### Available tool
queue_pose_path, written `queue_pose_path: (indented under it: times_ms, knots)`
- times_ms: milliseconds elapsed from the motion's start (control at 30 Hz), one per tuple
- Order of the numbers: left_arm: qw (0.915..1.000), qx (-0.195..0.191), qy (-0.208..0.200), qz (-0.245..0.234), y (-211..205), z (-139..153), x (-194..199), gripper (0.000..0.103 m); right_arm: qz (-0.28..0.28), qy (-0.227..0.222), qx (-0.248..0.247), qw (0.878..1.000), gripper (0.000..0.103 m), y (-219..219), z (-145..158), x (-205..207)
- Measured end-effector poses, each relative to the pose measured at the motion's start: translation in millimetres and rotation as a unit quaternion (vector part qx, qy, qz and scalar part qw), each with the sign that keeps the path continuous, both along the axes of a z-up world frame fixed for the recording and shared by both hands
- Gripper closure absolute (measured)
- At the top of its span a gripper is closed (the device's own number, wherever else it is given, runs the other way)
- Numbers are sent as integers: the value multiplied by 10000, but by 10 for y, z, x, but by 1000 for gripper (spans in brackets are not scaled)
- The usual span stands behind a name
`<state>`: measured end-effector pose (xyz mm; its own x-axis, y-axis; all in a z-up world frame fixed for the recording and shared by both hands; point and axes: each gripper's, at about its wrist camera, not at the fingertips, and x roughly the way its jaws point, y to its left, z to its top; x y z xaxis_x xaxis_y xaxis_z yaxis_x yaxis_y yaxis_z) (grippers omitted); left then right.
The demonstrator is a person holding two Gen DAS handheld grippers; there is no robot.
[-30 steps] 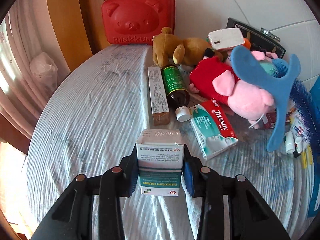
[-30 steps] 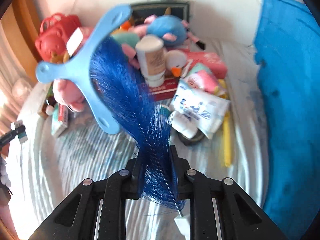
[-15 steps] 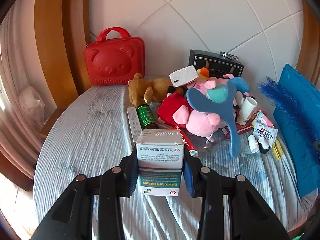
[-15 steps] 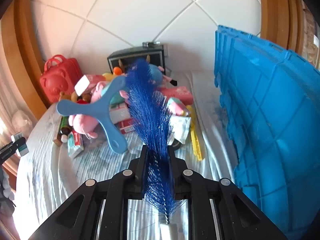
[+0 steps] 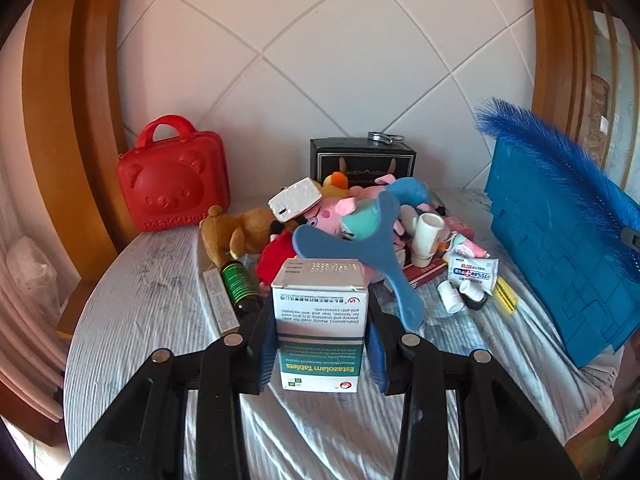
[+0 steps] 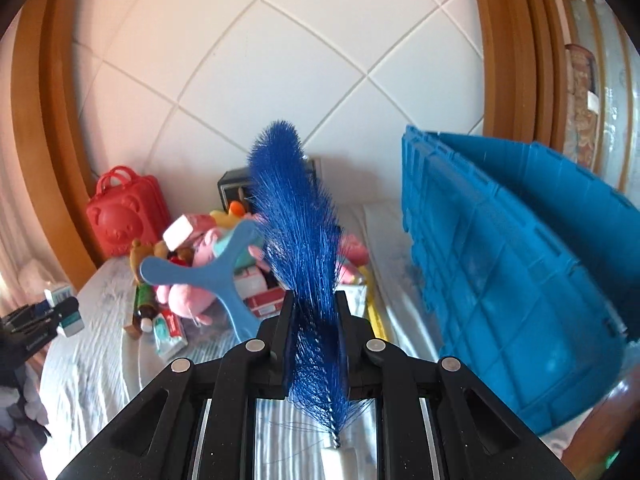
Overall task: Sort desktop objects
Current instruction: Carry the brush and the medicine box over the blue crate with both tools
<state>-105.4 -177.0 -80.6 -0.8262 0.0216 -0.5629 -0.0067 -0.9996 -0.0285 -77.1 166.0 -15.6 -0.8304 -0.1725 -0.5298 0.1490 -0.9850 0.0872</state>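
Left wrist view shows the left gripper (image 5: 320,344) clamping a light, crushable tablet box (image 5: 320,320) by its flat sides above the surface (image 5: 140,320), while the right gripper's (image 6: 313,336) fingers pinch the soft, springy blue brush (image 6: 296,220) low on its bristles, likelier to slip than its twisted-wire stem

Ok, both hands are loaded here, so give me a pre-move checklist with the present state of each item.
1. Left gripper shut on the medicine box, one finger on each side: ok.
2. Box upright and square in the grip: ok.
3. Right gripper shut on the blue bristle brush: ok.
4. Brush held through its bristles, not its handle, so possibly loose: cannot tell.
5. Blue crate within view: ok.
6. Crate interior free to take items: cannot tell.
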Motion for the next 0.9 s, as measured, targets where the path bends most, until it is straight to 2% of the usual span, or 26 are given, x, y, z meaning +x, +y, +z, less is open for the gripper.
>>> queue_pose_path:
  times_ms: [133,267,433,600,733,900]
  knots:
    - [9992,-51,233,-310,462,225,-26,66,-56,312,-90,9995,87,225,223,45]
    - [9968,49,536,-585,1123,489,-73,66,-161,677,-57,9976,87,619,476,17]
    - [9922,280,795,-922,2210,867,-197,66,-212,1086,39,9938,87,1328,803,-73]
    - [9862,319,1029,-1259,3376,1227,-295,66,-365,1380,73,9897,87,2158,1017,-243]
    - [9864,343,862,-1354,4158,1390,-374,66,-484,1364,83,9894,87,2745,1041,-434]
    - [9850,250,580,-1606,4878,1438,-424,66,-619,1130,-23,9917,87,3361,901,-569]
